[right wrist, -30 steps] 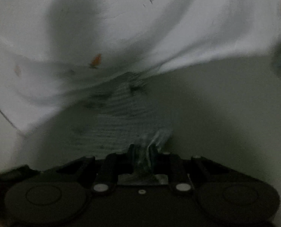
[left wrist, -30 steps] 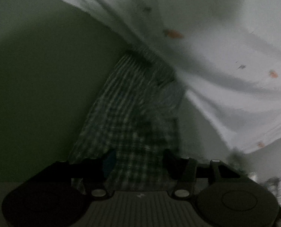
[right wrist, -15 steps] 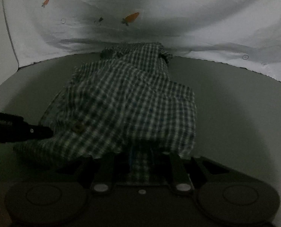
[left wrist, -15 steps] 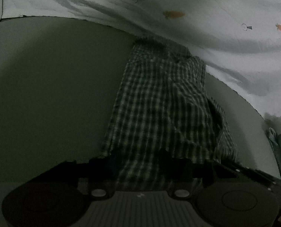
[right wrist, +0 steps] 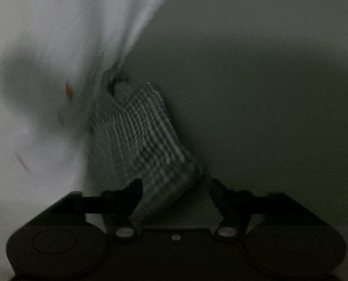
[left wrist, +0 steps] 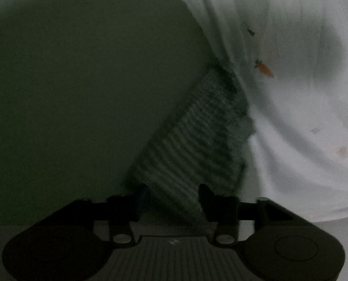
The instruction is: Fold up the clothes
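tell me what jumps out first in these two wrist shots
A checked garment fills the middle of both views, running up from each gripper to a white sheet with small orange carrot prints. The right gripper has just been opening, jaws wide, cloth touching only one finger. The left gripper also straddles the cloth.

Your left gripper (left wrist: 174,194) has just been opening, its jaws apart around the checked shirt (left wrist: 197,140) (blurred), which lies against a white sheet (left wrist: 302,107) on the dim surface (left wrist: 80,93).
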Tool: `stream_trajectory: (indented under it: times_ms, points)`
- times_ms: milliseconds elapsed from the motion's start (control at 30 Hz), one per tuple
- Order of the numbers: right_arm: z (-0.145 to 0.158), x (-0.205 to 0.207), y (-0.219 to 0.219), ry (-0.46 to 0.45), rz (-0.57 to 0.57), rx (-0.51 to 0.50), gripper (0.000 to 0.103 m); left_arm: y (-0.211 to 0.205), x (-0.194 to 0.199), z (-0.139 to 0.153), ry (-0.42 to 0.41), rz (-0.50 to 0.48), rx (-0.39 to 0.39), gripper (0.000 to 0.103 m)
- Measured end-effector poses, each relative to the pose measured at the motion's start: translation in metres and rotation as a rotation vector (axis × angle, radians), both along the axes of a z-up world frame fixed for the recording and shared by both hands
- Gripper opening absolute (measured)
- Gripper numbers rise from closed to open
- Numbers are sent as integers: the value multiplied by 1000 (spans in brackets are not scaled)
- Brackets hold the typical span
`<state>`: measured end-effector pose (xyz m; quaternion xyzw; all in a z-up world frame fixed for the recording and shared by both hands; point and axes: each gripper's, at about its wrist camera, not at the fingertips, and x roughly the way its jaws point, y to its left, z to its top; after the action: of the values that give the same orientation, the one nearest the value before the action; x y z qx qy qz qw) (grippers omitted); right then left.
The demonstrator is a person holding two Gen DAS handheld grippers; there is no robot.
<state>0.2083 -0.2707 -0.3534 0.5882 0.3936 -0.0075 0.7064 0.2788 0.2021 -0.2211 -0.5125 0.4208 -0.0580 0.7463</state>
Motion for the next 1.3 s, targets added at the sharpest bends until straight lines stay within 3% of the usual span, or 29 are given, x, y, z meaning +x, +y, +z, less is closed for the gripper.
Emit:
stream_trajectory:
  times_ms: [100, 167, 367, 433, 467, 500, 600, 667, 800, 1000, 1100, 1200, 1300]
  points:
    - [-34, -4, -4, 50, -111, 322, 78, -7, 0, -8, 15, -35, -58, 62]
    - [-40, 2, 0, 39, -130, 378, 78, -13, 6, -14, 30, -51, -80, 62]
    - [-37, 33, 11, 48, -94, 311, 74, -30, 24, -34, 69, -47, -138, 62]
    - [-41, 40, 13, 61, -90, 299, 66, -33, 28, -36, 60, -52, -137, 60]
    - [-43, 41, 14, 68, -89, 298, 55, -33, 28, -37, 54, -52, -138, 60]
    - [-46, 44, 14, 90, -91, 298, 42, -32, 27, -37, 48, -48, -138, 56]
    - [-59, 38, 9, 120, -123, 358, 18, -28, 28, -38, 34, -28, -130, 24]
    - [-60, 32, 8, 107, -134, 396, 12, -26, 25, -36, 8, -14, -143, 19]
    - [-43, 29, 10, 44, -107, 376, 8, -31, 15, -12, -119, -40, -63, 13]
    - [-8, 14, 7, -77, -55, 354, 7, -37, -12, 24, -297, -34, -43, 12]
    - [6, -6, 5, -101, -30, 348, 7, -35, -38, 39, -320, -32, -62, 12]
    - [22, -41, 3, -42, -17, 393, 7, -31, -71, 59, -282, -45, -28, 12]
    - [55, -71, 7, 55, 1, 447, 7, -18, -114, 90, -210, -25, -54, 12]
